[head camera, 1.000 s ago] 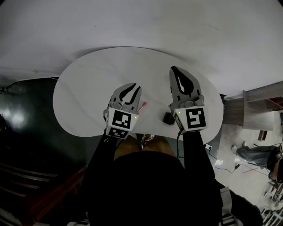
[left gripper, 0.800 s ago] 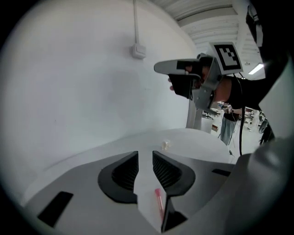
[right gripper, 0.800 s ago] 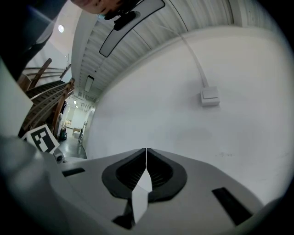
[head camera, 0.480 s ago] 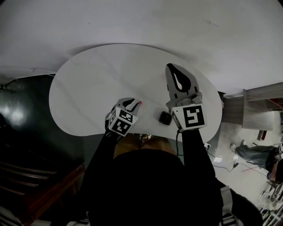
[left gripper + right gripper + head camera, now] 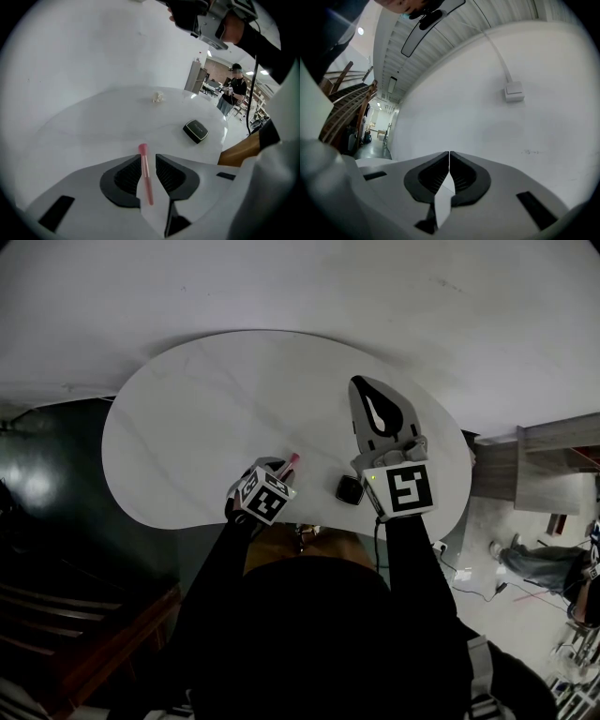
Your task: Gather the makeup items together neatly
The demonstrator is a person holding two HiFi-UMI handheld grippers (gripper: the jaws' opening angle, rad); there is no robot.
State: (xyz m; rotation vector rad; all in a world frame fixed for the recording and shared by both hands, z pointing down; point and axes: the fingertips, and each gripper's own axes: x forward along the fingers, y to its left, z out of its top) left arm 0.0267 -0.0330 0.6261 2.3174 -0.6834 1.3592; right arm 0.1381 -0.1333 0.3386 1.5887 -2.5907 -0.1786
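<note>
**Makeup still spread out; pink stick sits loose between the left jaws**

The gathering looks partly done at best; the pink makeup stick (image 5: 146,176) and the black compact (image 5: 195,131) lie near each other at the near edge of the white table (image 5: 93,126), but apart, not side by side; a small pale crumpled thing (image 5: 158,97) lies further back, and I cannot tell what it is.

The left gripper (image 5: 148,156) is low over the table and tipped down; its jaws stand a little apart with the stick between them, unclamped, a gap showing on one side.

The right gripper (image 5: 449,153) is raised beside the compact, pointing at the wall; its jaws are pressed together on nothing.
</note>
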